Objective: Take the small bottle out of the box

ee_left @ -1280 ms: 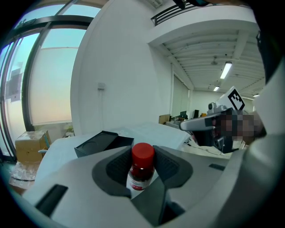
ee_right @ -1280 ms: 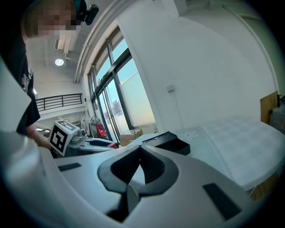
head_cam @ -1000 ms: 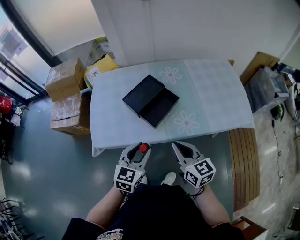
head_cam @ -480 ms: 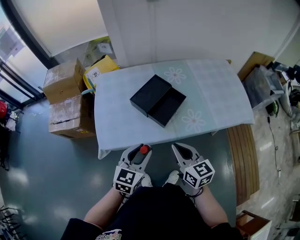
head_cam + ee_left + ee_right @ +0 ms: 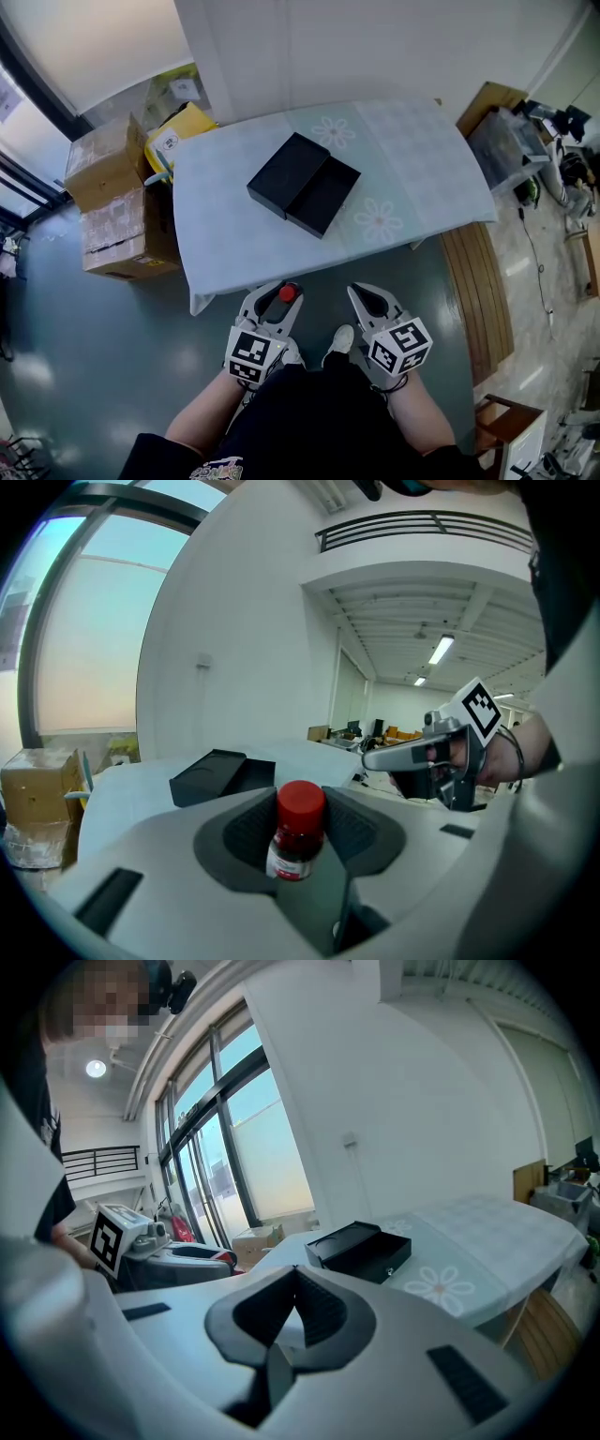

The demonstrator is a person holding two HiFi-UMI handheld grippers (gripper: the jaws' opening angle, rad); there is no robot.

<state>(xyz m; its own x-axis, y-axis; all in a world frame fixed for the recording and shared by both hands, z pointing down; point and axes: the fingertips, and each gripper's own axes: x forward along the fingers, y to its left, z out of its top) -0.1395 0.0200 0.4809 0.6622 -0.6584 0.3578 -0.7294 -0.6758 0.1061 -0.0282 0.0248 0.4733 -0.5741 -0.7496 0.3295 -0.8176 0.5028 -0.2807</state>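
Bench (image 5: 412,178) carries the black box (image 5: 302,185), lying open and well apart from both tools; right hand-held gripper (image 5: 293,1274) pressed together on nothing; left hand-held gripper (image 5: 274,298) pinches the small bottle (image 5: 297,829), out of the box and short of the bench's near edge; bottle upright, long axis vertical, red cap uppermost; judged light, rigid, smooth, possibly breakable; best held on the body, under the cap.

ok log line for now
left gripper: jaws on small red-capped bottle | right gripper: jaws shut, empty | black box: open on pale table
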